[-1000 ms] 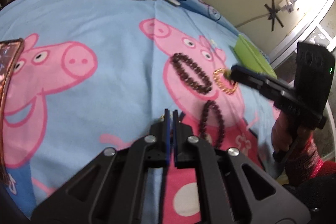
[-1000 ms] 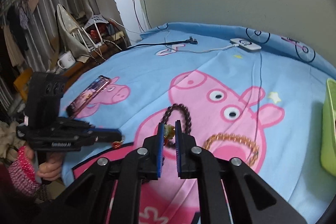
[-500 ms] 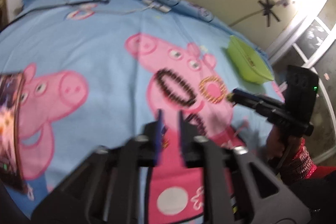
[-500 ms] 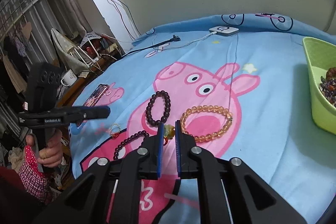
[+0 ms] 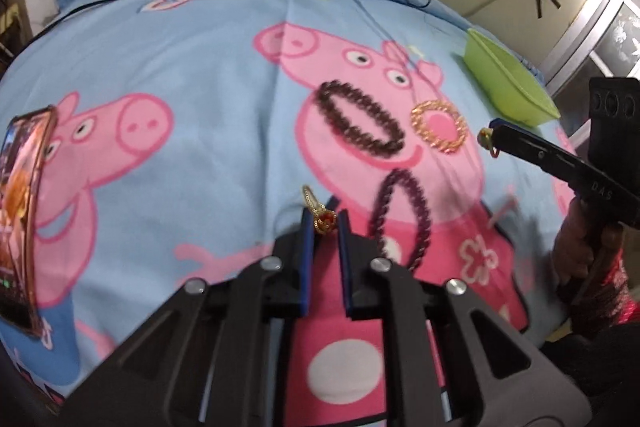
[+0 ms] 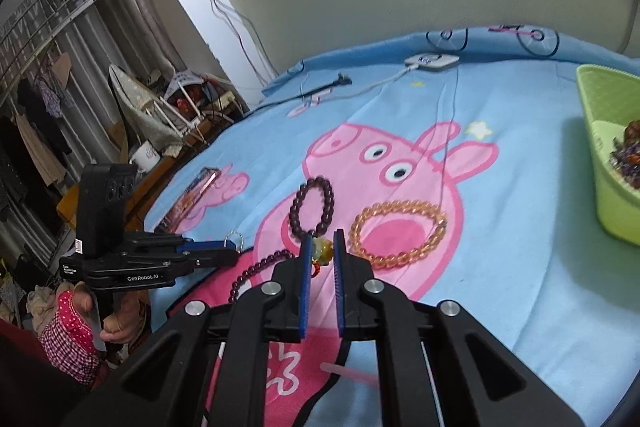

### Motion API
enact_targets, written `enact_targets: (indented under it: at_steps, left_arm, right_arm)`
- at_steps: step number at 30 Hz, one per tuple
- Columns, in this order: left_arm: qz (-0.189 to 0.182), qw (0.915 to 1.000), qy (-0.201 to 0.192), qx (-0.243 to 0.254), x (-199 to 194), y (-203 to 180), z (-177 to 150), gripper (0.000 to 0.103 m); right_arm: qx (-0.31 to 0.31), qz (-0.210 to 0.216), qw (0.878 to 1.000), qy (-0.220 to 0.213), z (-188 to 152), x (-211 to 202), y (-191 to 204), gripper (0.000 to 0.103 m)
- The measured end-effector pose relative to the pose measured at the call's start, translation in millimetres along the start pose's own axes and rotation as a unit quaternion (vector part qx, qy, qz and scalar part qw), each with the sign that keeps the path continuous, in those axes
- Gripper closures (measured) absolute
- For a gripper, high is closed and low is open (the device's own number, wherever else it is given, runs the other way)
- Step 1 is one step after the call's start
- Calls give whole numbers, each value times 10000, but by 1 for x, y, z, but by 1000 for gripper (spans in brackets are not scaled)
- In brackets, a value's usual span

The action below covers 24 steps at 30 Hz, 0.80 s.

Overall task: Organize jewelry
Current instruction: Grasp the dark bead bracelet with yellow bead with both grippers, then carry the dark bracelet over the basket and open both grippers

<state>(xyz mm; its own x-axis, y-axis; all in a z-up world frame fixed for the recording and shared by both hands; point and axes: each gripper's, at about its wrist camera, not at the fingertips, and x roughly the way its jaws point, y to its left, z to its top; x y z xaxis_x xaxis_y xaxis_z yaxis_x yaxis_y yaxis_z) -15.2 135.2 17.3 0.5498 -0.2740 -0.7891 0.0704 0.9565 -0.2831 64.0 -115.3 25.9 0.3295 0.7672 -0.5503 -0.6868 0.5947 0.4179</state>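
Left wrist view showed the left gripper pinching a small gold ring above the bed. The right gripper pinched a yellow charm. Both should go gently into the green basket.

path to green basket: open blanket | obstacles: amber bracelet, white cable

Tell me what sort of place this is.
Most likely a bedroom in a home. The jewelry lies on a bed covered with a cartoon pig blanket, clothes hang on a rack by the curtained window, and a phone and a charger rest on the bedding.
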Motion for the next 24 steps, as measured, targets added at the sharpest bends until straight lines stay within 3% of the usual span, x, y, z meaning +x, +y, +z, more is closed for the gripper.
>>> enact_targets:
  at_steps: [6,14,19,22,24]
  left_arm:
    - [-460,9982,-241,311,-7,-32,32,92]
    - [-1136,9850,-289,1266,32,-139,96,92]
    - [-1543,9757,-155,1546,68,-205,138,92]
    - [-1524,9740,-188,1665,89,-239,160,92]
    - [-1284,9767,-187,1709,111,-257,176,91]
  right_arm:
    - [184,-231,9979,-576,14,-38,-23,103]
    - [761,-1204,9799,-1399,16,-108,-90,103]
    - [1090,-1592,9682,-1592,18,-130,-127,103]
    - [1243,-1569,9663,-1617,25,-128,-144,103]
    - [1510,-1636,9595,-1727,29,-126,-158,99]
